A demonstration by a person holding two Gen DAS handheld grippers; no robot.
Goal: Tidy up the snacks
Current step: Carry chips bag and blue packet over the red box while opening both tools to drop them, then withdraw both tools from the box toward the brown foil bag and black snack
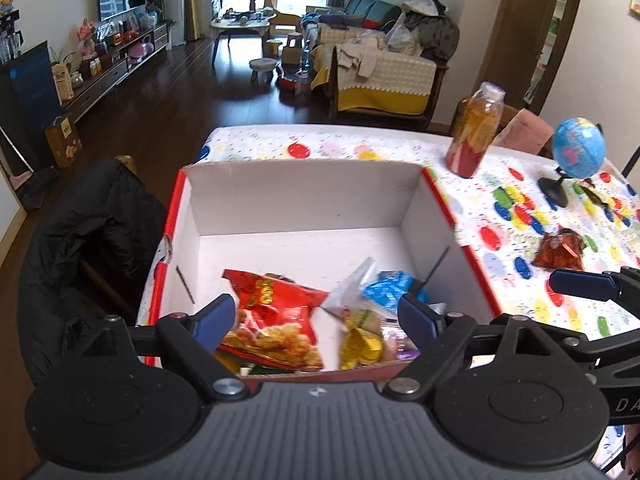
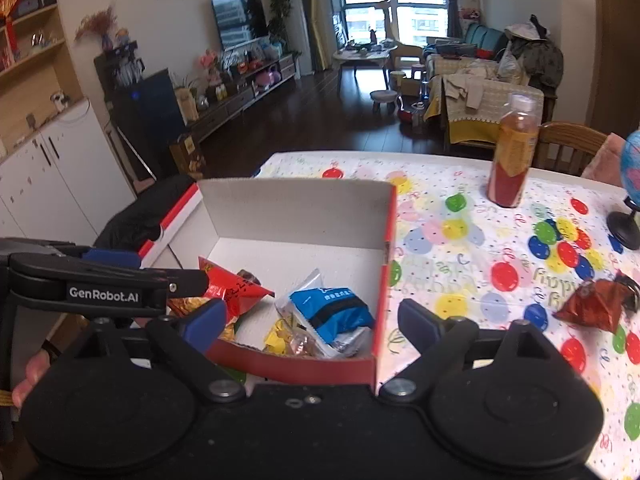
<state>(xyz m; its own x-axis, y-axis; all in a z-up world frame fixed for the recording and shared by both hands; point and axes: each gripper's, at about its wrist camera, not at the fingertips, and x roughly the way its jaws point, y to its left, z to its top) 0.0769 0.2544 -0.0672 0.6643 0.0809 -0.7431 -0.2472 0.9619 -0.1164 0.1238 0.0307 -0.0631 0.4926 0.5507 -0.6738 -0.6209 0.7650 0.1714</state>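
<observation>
With both grippers' jaws spread empty above the red box, the red-brown packet on the table is best approached squarely by the right gripper.

The blue-and-green desk globe on its black stand is cut off by the right wrist view's right edge, the red crisp packet is smeared by blur — its print unreadable — and the left gripper's blue fingers hide the red-and-white cardboard box's near corners.
</observation>
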